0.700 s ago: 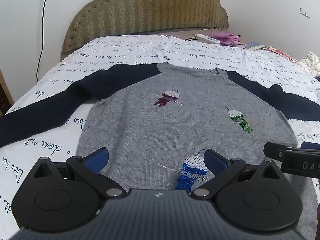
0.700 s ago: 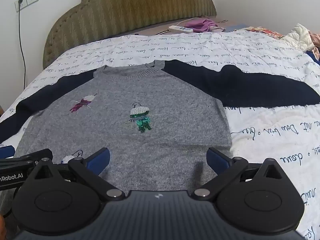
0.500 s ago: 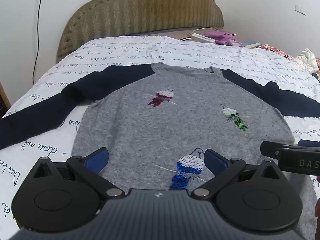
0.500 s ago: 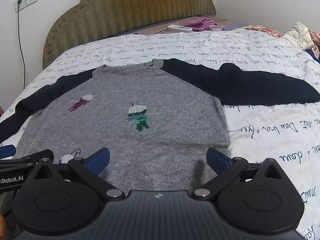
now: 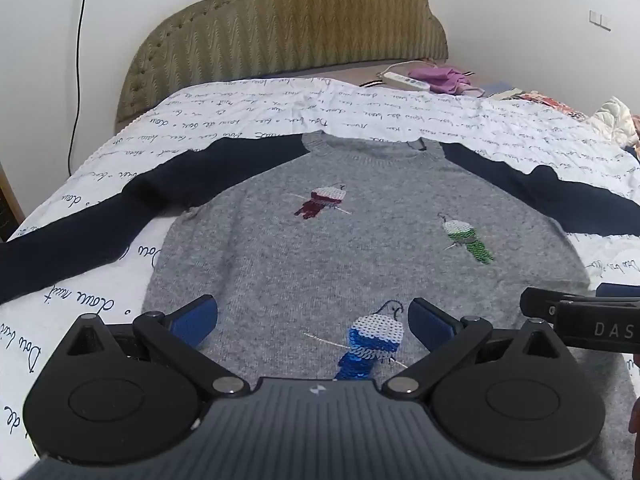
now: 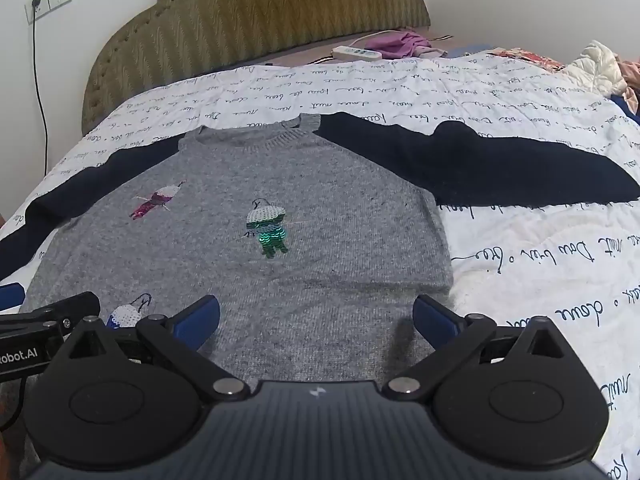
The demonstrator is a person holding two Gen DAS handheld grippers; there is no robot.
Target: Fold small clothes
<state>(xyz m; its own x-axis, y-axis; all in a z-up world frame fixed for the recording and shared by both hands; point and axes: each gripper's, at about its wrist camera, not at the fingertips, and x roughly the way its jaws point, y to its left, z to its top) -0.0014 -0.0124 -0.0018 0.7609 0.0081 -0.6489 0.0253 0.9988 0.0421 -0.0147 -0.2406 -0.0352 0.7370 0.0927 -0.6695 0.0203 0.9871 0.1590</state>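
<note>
left hand-held gripper (image 5: 312,318): jaws spread wide, nothing between the blue pads, tilted down over the lower part of the sweater (image 5: 360,248). directly ahead of its right finger lies a blue sequin bird (image 5: 372,340); farther ahead, a maroon bird (image 5: 324,202) and, to the right, a green bird (image 5: 468,240).

right hand-held gripper (image 6: 316,316): jaws equally wide, empty, above the sweater's lower right area; whether either gripper touches the knit cannot be told from these views.

the sweater lies flat, face up, on the bed (image 6: 540,264), navy sleeves (image 6: 500,168) spread to both sides. beyond the collar stands a padded headboard (image 5: 288,28); a power strip (image 6: 356,53) lies far right of it.
</note>
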